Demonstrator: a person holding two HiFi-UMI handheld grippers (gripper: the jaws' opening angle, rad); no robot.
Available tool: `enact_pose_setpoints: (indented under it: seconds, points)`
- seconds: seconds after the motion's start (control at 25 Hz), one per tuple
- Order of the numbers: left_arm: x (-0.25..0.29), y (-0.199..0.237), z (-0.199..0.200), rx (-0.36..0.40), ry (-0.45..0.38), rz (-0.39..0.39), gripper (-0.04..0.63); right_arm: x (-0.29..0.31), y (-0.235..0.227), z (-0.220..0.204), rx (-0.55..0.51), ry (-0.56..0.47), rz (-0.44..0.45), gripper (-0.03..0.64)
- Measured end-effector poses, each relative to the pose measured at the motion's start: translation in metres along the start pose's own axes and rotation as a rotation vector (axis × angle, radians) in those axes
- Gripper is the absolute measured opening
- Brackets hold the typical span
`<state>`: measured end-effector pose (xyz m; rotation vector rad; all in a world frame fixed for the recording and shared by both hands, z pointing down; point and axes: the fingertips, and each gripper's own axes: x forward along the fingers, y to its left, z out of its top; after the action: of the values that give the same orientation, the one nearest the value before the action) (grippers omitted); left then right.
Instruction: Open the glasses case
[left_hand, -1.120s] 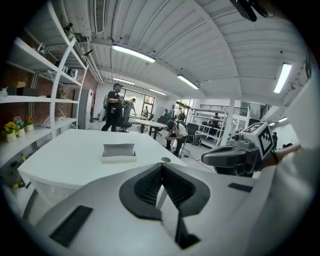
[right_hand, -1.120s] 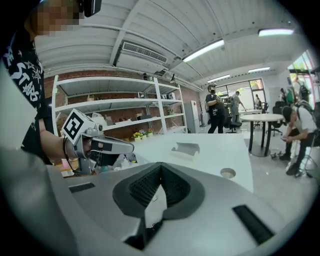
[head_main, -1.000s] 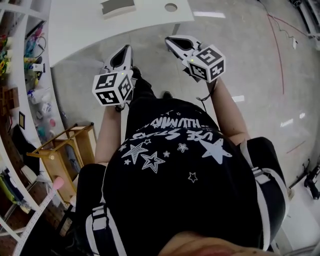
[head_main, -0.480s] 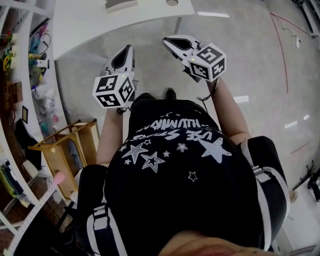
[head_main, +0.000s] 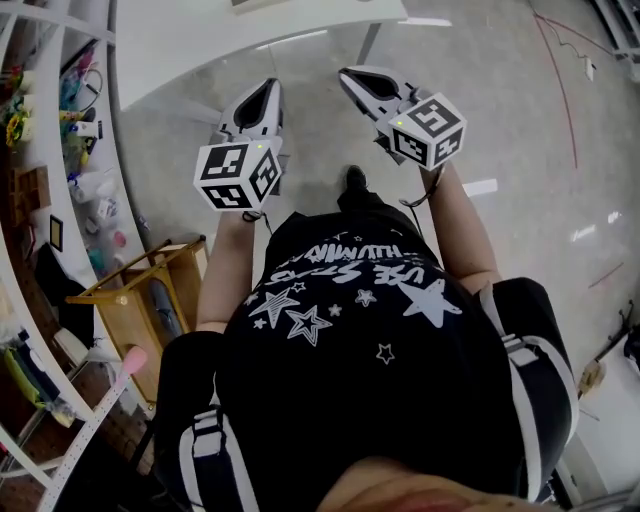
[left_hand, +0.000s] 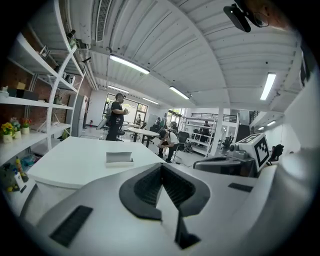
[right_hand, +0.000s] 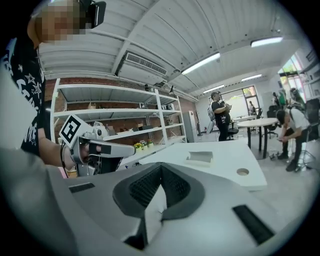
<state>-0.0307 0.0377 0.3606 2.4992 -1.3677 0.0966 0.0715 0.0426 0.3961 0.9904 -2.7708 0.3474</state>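
The glasses case is a small grey box lying shut on the white table; it also shows in the right gripper view as the case. Both grippers are held side by side in the air over the floor, short of the table. My left gripper is shut with nothing in it, its ribbed pads meeting at the tip of the left gripper. My right gripper is likewise shut and empty, as the right gripper shows. Neither touches the case.
White shelving with small items runs along the left, with a wooden stand beside it. The table has a round hole near its edge. Several people and more tables are in the background.
Both grippers have risen and moved forward together, still shut. In the head view the table has slid upward and the case has left the top edge.
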Motion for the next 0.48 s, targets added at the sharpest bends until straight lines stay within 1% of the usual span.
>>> enact_pose_setpoints:
  seconds: [0.28,0.48]
  points:
    - [-0.056,0.019,-0.008,-0.020,0.000,-0.026,0.012,0.009,0.062,-0.004,-0.053,0.006,-0.045,0.008]
    - [-0.086,0.019,-0.020,-0.035,0.009,-0.067,0.012,0.004,0.095,-0.004,-0.085,-0.001,-0.073,0.006]
